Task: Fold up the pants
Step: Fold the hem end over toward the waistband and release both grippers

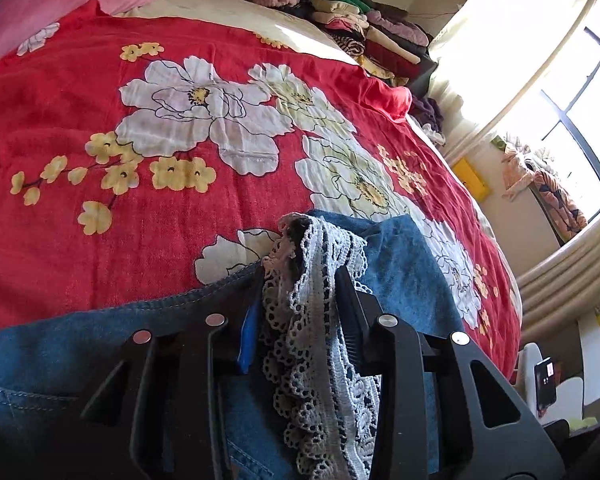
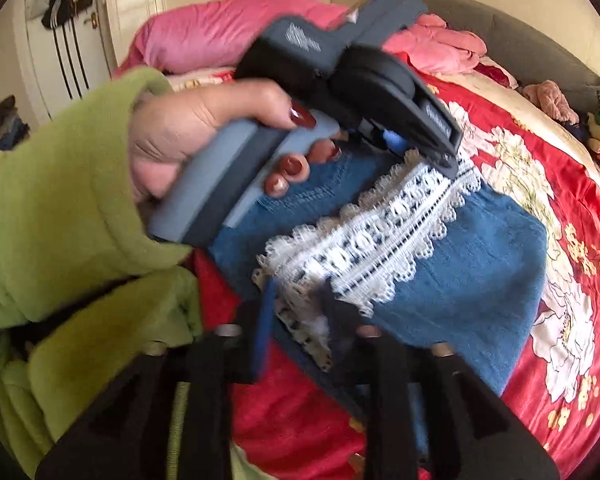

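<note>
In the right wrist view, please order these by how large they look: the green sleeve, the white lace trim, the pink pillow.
1. green sleeve, though it is nearest the camera, which enlarges it.
2. and 3. pink pillow and white lace trim look alike in size; no ranking.

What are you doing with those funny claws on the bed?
A person is folding denim pants with a white lace trim on a red flowered bedspread. The left claw pinches one end of the lace trim; the right claw sits around the other end. The pants lie partly folded.
</note>
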